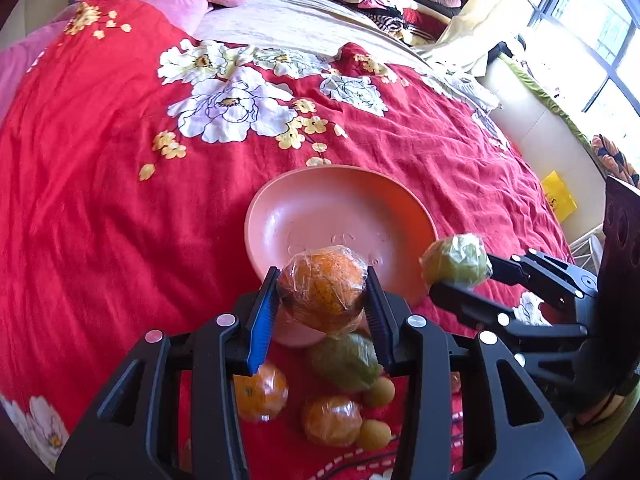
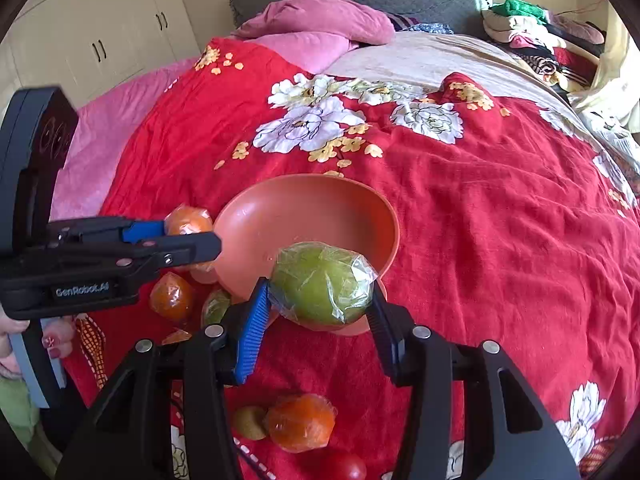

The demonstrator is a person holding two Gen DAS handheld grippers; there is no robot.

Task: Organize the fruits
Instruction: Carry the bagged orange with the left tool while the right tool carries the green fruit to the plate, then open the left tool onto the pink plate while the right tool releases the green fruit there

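My left gripper (image 1: 322,300) is shut on a plastic-wrapped orange (image 1: 322,294), held just over the near rim of the pink bowl (image 1: 340,208). My right gripper (image 2: 318,308) is shut on a wrapped green fruit (image 2: 322,288), above the near side of the same bowl (image 2: 304,216). In the left wrist view the right gripper (image 1: 456,276) shows at the right with the green fruit (image 1: 456,260). In the right wrist view the left gripper (image 2: 188,236) comes in from the left with its orange (image 2: 188,220). The bowl holds no fruit.
Loose fruit lies on the red floral bedspread (image 1: 100,220) beneath the grippers: wrapped oranges (image 1: 332,420), a green fruit (image 1: 346,360), small yellow-green fruits (image 1: 374,434) and a red one (image 2: 348,466). Pink pillows (image 2: 316,16), a clothes pile (image 2: 540,32) and a window (image 1: 592,40) lie beyond.
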